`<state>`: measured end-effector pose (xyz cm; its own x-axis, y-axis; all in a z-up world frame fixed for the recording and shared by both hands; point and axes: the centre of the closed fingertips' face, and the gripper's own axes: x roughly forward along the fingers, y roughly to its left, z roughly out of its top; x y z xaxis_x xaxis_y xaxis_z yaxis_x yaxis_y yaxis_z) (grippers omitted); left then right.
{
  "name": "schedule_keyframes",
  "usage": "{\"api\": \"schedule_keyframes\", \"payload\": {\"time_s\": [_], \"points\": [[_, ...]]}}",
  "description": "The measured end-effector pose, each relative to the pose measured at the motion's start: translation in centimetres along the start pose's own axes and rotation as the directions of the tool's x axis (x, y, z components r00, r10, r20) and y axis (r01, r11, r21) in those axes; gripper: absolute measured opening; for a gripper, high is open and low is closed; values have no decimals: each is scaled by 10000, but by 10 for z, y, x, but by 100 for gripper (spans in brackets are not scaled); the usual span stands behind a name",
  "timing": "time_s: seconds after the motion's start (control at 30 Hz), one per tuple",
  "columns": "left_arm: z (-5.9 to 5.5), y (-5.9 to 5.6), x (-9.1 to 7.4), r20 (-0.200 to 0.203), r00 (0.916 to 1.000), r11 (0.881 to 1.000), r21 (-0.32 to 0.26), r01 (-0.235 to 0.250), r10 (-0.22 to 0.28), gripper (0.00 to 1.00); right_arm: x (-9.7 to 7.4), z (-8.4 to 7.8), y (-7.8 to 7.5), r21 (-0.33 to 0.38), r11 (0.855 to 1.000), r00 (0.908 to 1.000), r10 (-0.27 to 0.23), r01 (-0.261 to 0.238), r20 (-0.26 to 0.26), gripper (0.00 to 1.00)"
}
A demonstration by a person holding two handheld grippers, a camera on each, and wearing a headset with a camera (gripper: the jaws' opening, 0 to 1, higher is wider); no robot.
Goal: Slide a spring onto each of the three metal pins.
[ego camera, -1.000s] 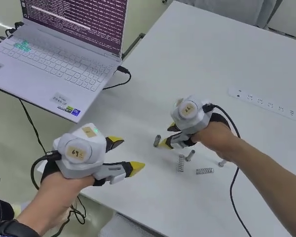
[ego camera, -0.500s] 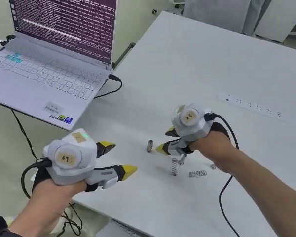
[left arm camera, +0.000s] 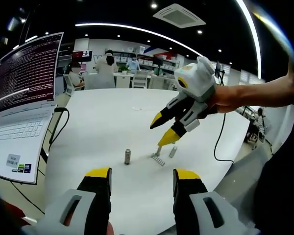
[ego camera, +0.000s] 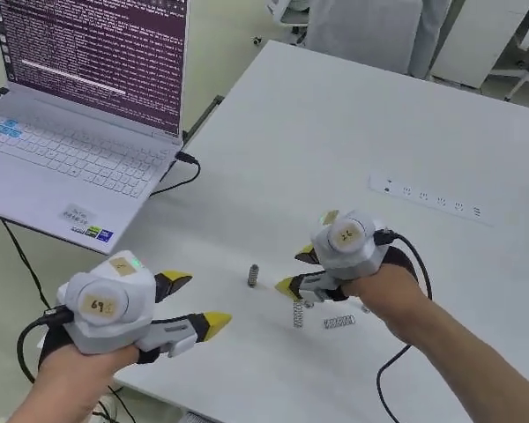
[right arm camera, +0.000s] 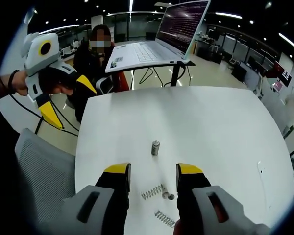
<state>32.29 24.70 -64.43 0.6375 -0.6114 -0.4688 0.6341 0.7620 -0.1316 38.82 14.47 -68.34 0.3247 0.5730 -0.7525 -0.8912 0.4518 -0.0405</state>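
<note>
Springs sit loose on the white table [ego camera: 335, 132], near its front edge: a first spring [ego camera: 297, 315] lies just beside a bare pin [left arm camera: 172, 152], and a second spring [ego camera: 339, 322] lies flat near them. Apart to their left, an upright pin [ego camera: 253, 275] looks ribbed, so it probably wears its spring already. That suggests one pin done and the other springs not yet fitted. The right gripper [ego camera: 295, 271] hovers over the bare pin and first spring, tongs spread apart and holding nothing. The left gripper [ego camera: 197, 300] hangs off to the side, tongs wide and holding nothing. A laptop [ego camera: 70, 132] sits open at the far left.
</note>
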Motion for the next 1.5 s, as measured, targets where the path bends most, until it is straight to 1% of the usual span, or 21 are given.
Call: {"api": "schedule_keyframes", "payload": {"time_s": [0.37,0.47,0.67,0.83,1.0,1.1,1.17,1.27,1.33,1.4,1.5], "points": [[2,0,1,-37,10000,10000,62,-19,19,46,-18,-11,2,526,9979,9987,-386,369,322,38],[2,1,1,-51,10000,10000,64,-32,32,46,-23,-18,2,753,9964,9984,-426,397,376,41],[3,1,3,-94,10000,9999,114,-27,28,47,-37,-34,1,1085,9920,9964,-701,645,486,43],[5,3,5,-45,10000,9999,121,-68,68,46,-54,-41,-4,1557,9829,9908,-1114,984,770,44],[8,2,8,-55,10000,9998,173,-12,13,47,-66,-45,-5,1864,9751,9848,-1404,1197,1020,45],[9,1,9,-75,10000,9998,214,30,-28,47,-72,-50,-5,1987,9712,9828,-1536,1311,1021,46],[9,0,11,-91,9999,9997,250,56,-54,47,-75,-58,-5,2208,9644,9813,-1689,1452,922,47],[10,0,12,-90,9999,9996,265,86,-84,47,-79,-64,-3,2408,9588,9793,-1779,1505,963,47],[11,0,13,-106,9999,9995,304,110,-107,47,-83,-70,-2,2477,9556,9782,-1870,1598,905,47],[12,0,13,-123,9999,9994,331,124,-120,47,-88,-75,-3,2626,9498,9757,-1997,1702,898,48],[14,1,13,-125,9999,9993,345,118,-114,47,-94,-80,-3,2737,9447,9735,-2115,1809,868,51]]}}
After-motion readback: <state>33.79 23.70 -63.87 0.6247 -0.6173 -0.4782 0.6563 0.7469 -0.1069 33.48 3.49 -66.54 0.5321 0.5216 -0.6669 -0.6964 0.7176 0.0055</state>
